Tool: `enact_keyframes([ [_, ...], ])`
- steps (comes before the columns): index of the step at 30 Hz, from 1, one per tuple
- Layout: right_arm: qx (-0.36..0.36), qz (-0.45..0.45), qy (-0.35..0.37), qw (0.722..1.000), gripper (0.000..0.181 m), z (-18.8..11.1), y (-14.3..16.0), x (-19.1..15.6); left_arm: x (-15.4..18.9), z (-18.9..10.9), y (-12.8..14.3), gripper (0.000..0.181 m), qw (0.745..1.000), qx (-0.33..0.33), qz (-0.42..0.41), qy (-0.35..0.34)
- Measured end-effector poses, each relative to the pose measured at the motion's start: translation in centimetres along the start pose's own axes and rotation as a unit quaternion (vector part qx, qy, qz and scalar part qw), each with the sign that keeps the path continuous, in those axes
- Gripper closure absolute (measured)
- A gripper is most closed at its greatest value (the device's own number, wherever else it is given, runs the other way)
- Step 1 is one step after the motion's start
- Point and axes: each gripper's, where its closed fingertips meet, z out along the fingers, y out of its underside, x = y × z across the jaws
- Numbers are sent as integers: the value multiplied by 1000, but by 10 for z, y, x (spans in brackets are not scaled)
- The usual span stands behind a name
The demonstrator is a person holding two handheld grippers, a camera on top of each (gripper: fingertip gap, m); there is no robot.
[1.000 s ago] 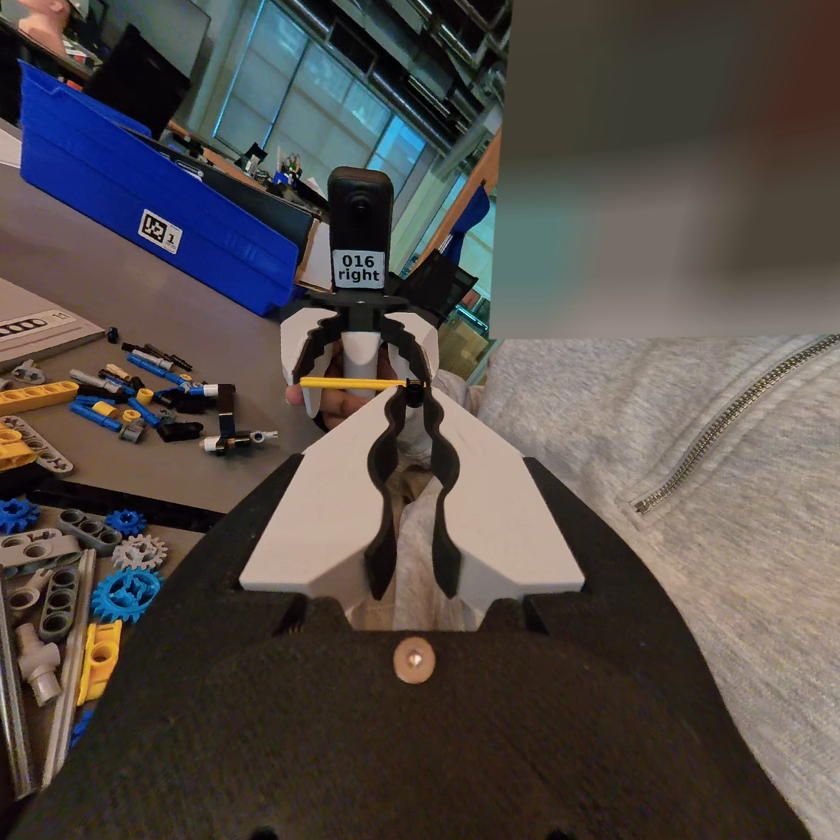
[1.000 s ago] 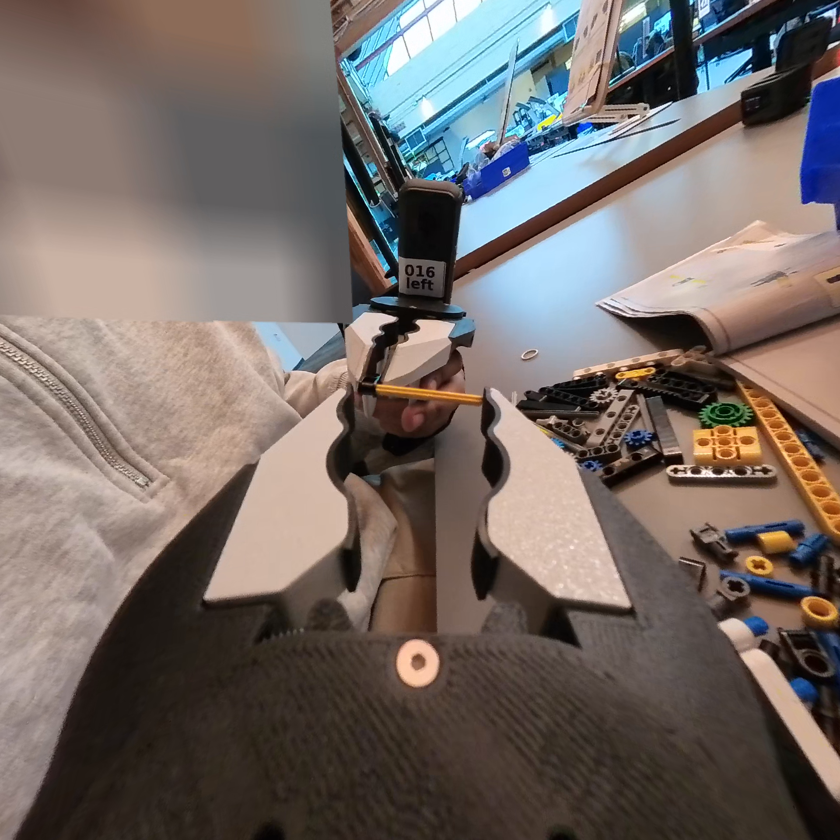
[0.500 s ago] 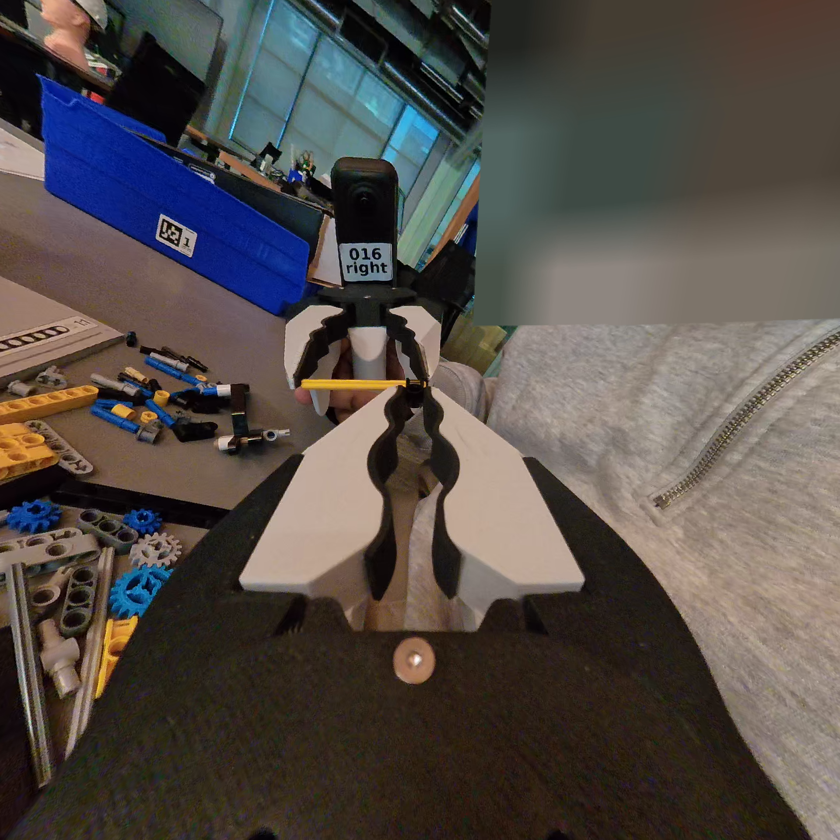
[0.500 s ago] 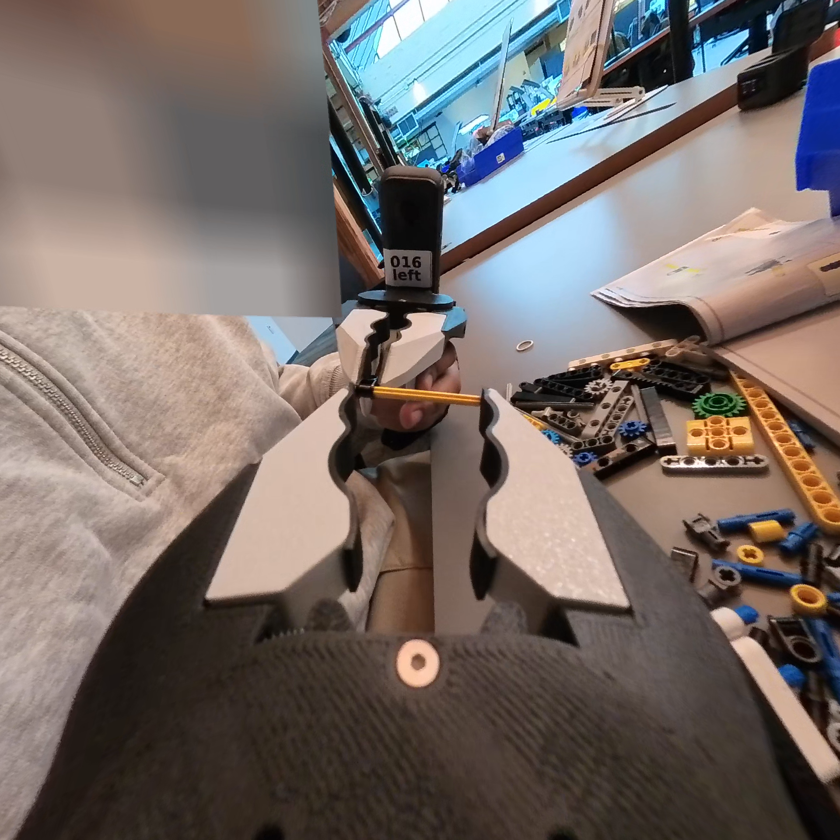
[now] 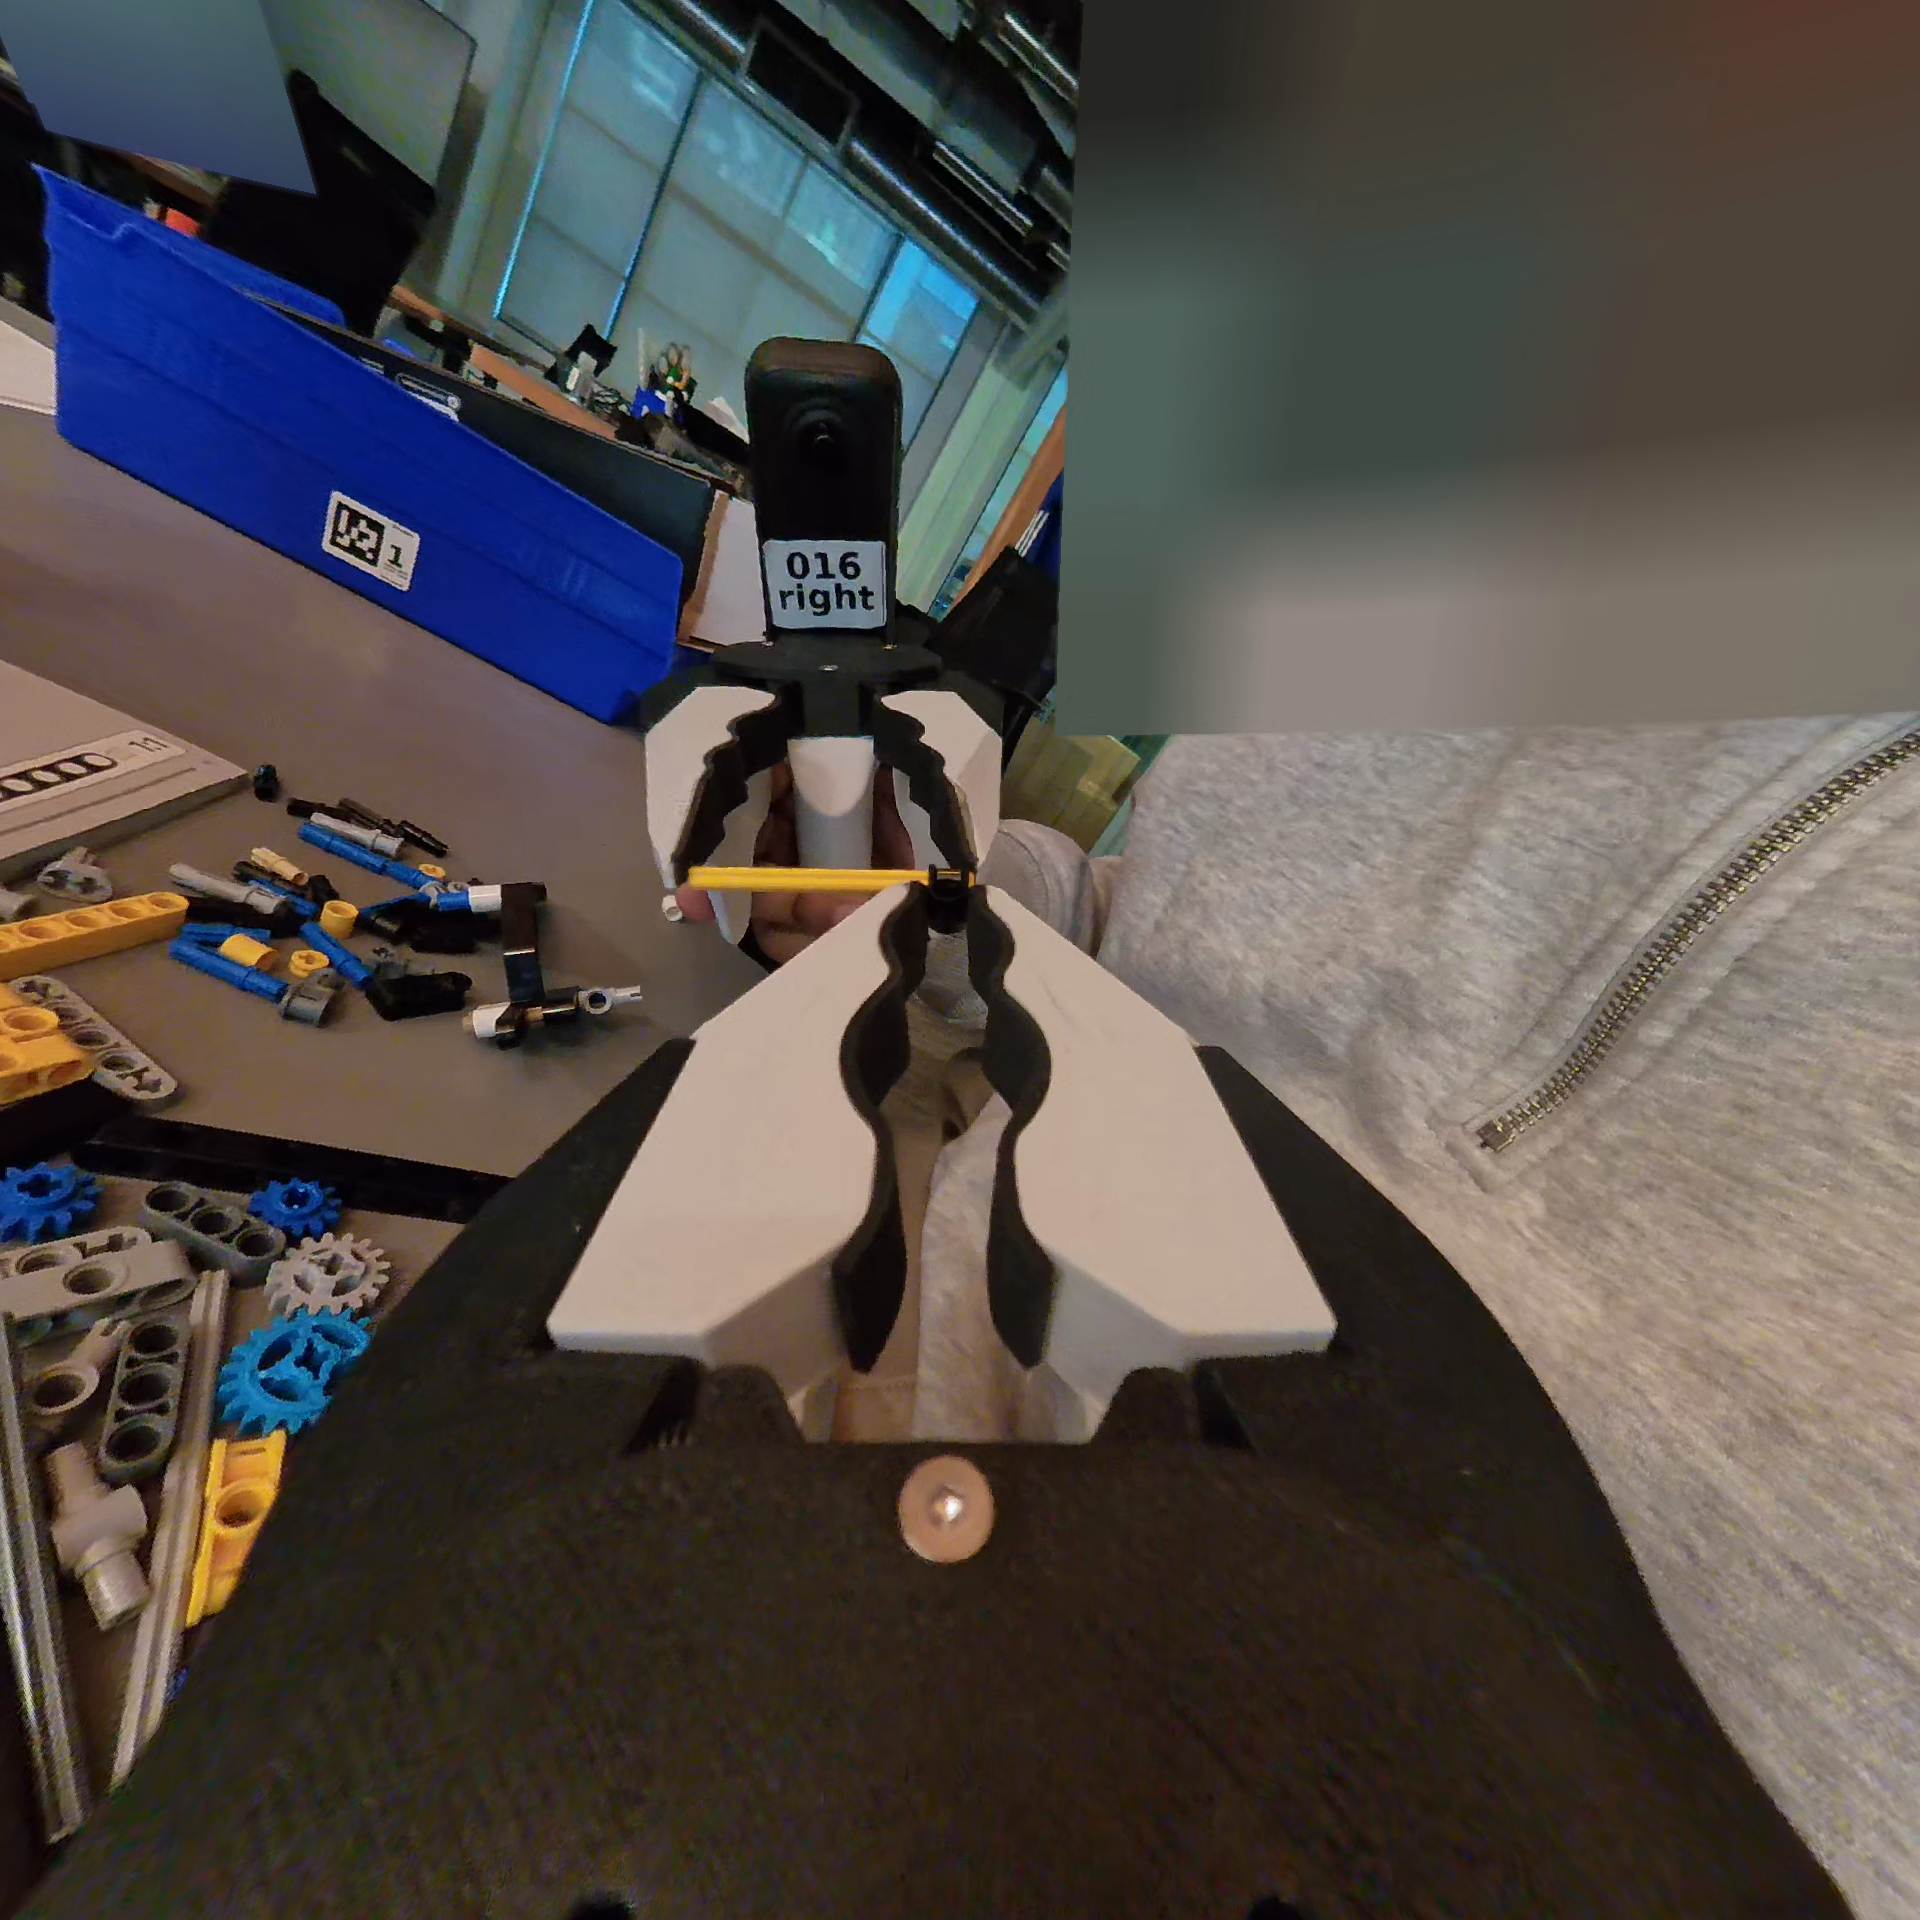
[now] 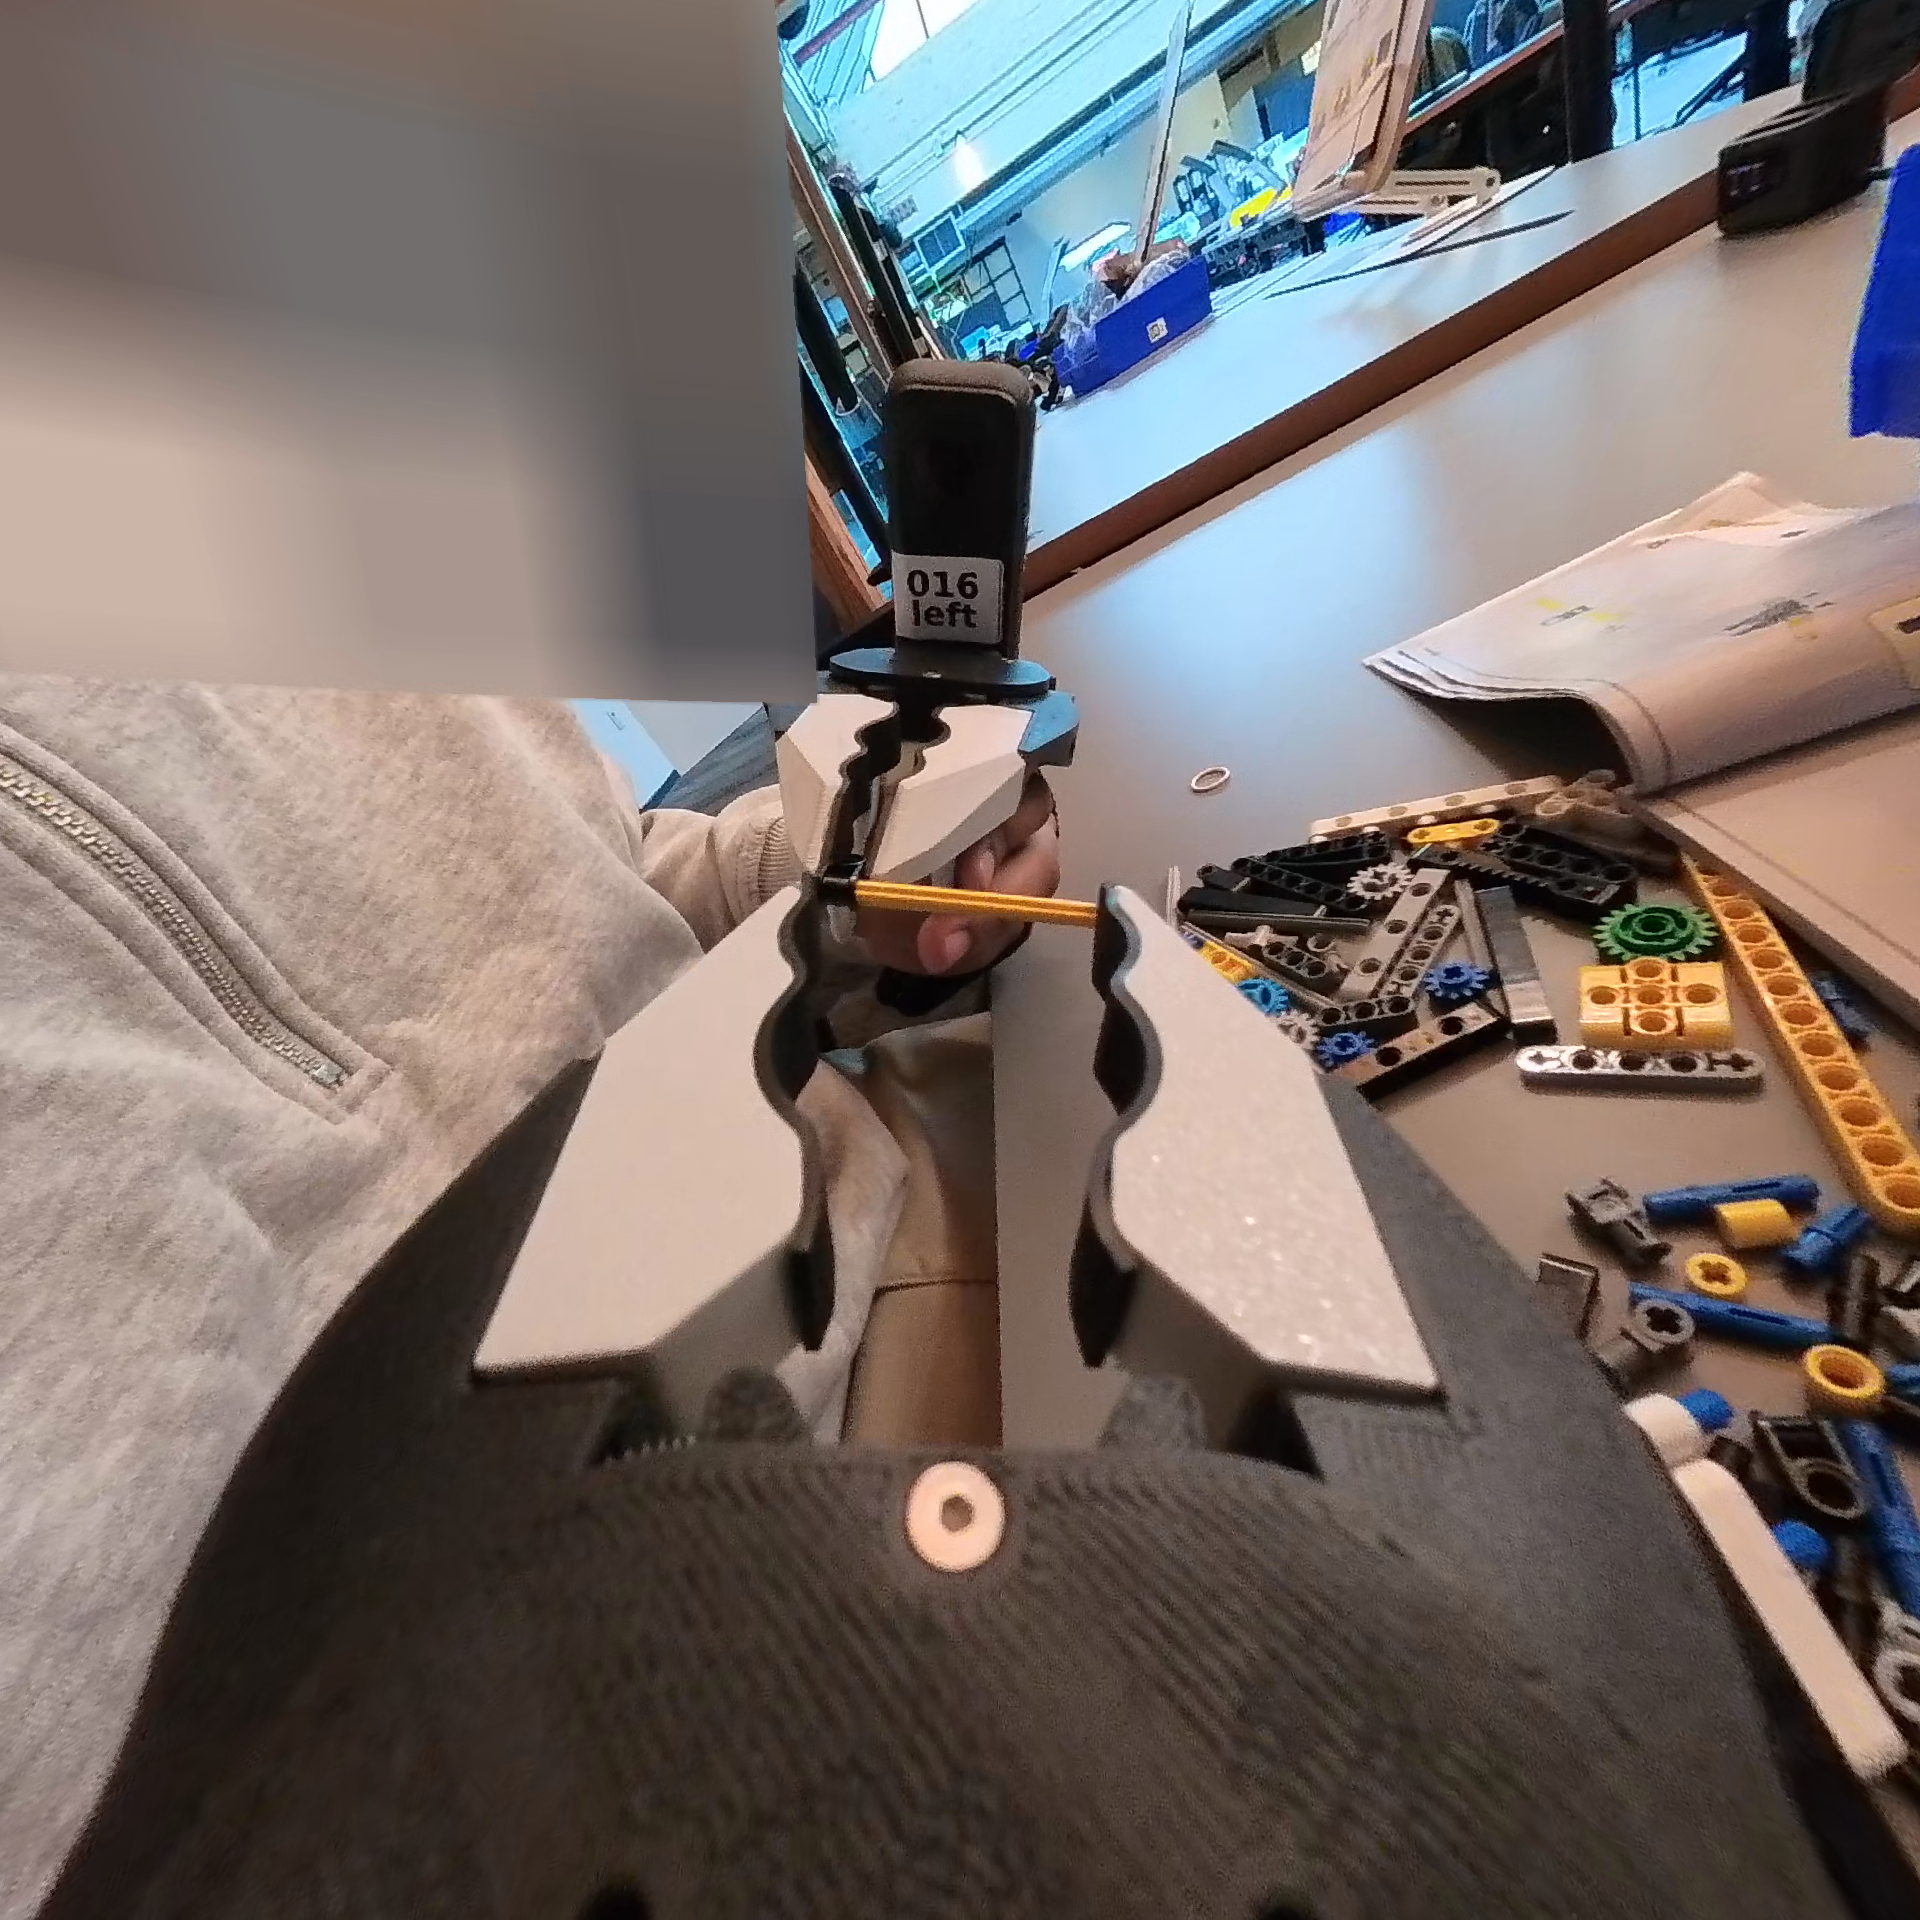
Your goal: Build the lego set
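Claws have hardly moved: one yellow rod, held the same way as a moment ago.

Left wrist view: the left claw (image 5: 943, 904) stays pinched on the small black piece (image 5: 943, 881) at the end of the one yellow rod (image 5: 800, 880), in the middle of the frame, up off the desk (image 5: 312, 665). The right claw (image 5: 831, 862) faces it, spread wide around the rod. At lower left lie three blue gears (image 5: 291, 1366) and one grey gear (image 5: 327, 1273); one blue bin (image 5: 312, 447) sits at upper left. Right wrist view: the right claw (image 6: 956, 935) is still wide apart and grips nothing. The rod (image 6: 977, 902) reaches across to the tip of one finger. The left claw (image 6: 844, 868) holds the other end. On the right are one green gear (image 6: 1652, 932), one long yellow beam (image 6: 1808, 1049) and one booklet (image 6: 1662, 665). I think the hand-over has not happened yet.
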Motion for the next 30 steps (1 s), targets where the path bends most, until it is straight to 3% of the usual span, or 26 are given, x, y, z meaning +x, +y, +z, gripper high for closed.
enact_keyframes([
  [6,-8,-14,-7,1000,132,-1,1,-4,-6,0,1,178,1000,-3,-2,-19],
  [7,7,-23,-5,1000,162,0,-2,-7,-11,-1,3,177,999,-8,12,-30],
  [13,1,-55,3,999,160,1,-4,-13,-4,-3,-1,177,1000,-3,5,-18],
  [20,29,-35,39,998,112,-7,-10,7,-12,-6,-5,177,999,11,8,-39],
  [24,36,-29,25,999,94,-1,-9,2,-27,-11,-11,177,995,25,23,-91],
  [30,37,-39,43,998,101,5,-5,4,-33,-9,-6,177,990,8,57,-128],
])
